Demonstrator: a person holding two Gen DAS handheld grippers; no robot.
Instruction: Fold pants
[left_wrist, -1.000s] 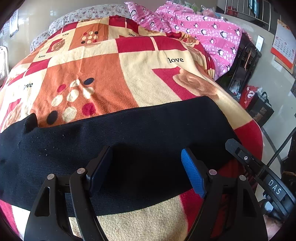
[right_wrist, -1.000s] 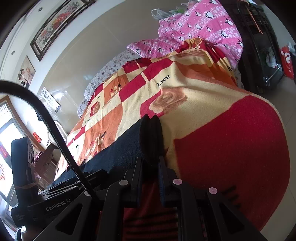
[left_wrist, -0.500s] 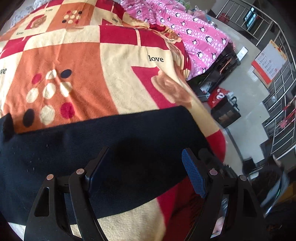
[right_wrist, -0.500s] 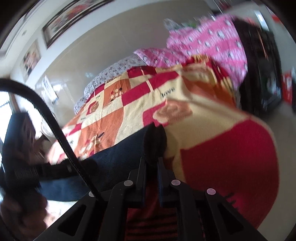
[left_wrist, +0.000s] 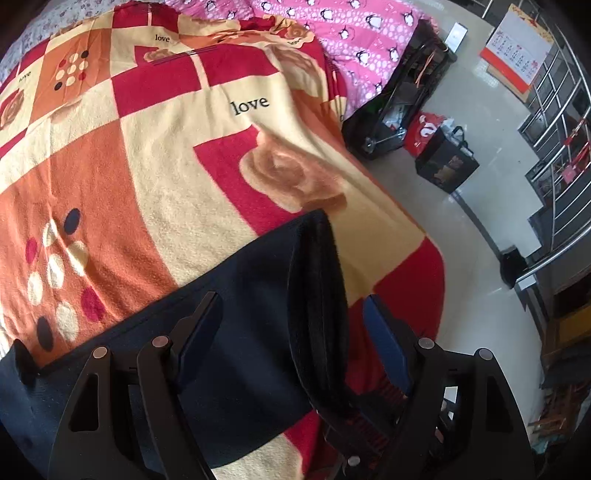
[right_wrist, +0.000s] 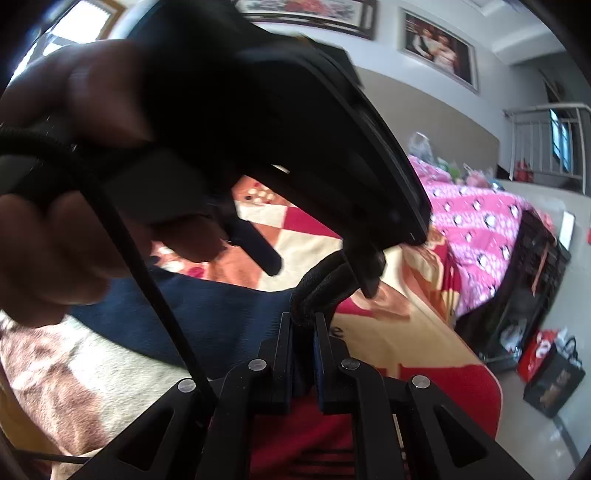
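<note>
Dark navy pants (left_wrist: 243, 295) lie across a patterned blanket on a bed. Their right end (left_wrist: 317, 295) is lifted into an upright fold. My left gripper (left_wrist: 291, 332) is open, its fingers on either side of that raised fold, not closed on it. In the right wrist view my right gripper (right_wrist: 303, 332) is shut on the pants' edge (right_wrist: 321, 288) and holds it up. The pants (right_wrist: 207, 317) stretch away to the left. The hand and left gripper body (right_wrist: 258, 129) fill the upper left of that view and hide much of the bed.
The blanket (left_wrist: 155, 166) is red, orange and cream with "love" prints. A pink penguin quilt (left_wrist: 362, 48) lies at the far end. The bed's right edge (left_wrist: 424, 236) drops to a tiled floor with black and red bags (left_wrist: 443, 155) and a metal railing (left_wrist: 561, 147).
My right gripper has lifted the pants' end and carried it leftwards, so the edge now stands up between my left gripper's open fingers. The left gripper now looms close in the right wrist view.
</note>
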